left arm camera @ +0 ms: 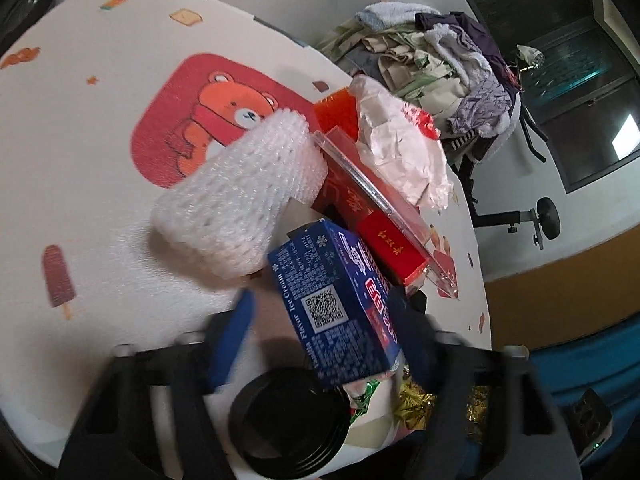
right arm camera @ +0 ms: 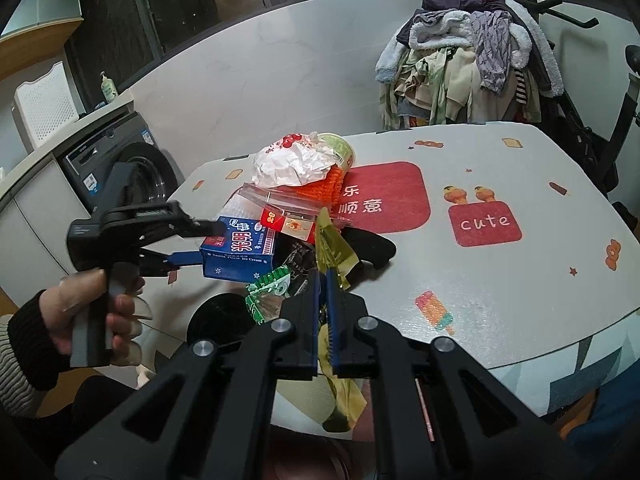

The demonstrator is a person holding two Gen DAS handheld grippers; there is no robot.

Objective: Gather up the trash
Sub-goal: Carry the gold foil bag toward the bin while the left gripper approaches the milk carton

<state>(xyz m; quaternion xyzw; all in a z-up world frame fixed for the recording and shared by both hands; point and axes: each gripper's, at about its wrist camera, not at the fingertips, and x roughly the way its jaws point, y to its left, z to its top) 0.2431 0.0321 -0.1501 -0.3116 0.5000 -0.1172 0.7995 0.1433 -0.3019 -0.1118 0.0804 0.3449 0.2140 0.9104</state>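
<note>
Right claw [right arm camera: 323,280]: jaws fully closed, pinching a gold wrapper [right arm camera: 334,248]. The strip runs up past the fingertips and hangs down beneath them, over the near edge of the worktop [right arm camera: 480,280].

Just left of this claw's tips: a green wrapper [right arm camera: 272,284], crumpled, and below it a black round lid [right arm camera: 216,316] lying on the worktop.

Left claw [left arm camera: 328,312]: my left hand [right arm camera: 80,312] is on its handle, jaws about half open. A blue ice cream box [left arm camera: 336,304] sits between the fingers. One finger [left arm camera: 232,336] is blurred, with a gap showing between it and the box; the other side is hidden behind the carton. I cannot tell whether the box is pinched.

Ahead of the left claw, touching the box's far-left corner: a white foam net sleeve [left arm camera: 240,196], lying on its side.

Ahead and to the right: a red box [left arm camera: 384,244] against a clear plastic case [left arm camera: 372,188], both tilted.

Beyond those: a crumpled white paper bag [left arm camera: 400,152] resting on an orange net [right arm camera: 334,188], and behind it a green-rimmed cup [right arm camera: 340,148].

The trash is heaped together, directly in front of both claws.

Past the worktop's far edge: a pile of clothes [right arm camera: 460,60] on a rack. Far left of the right claw: a washing machine [right arm camera: 136,172].
</note>
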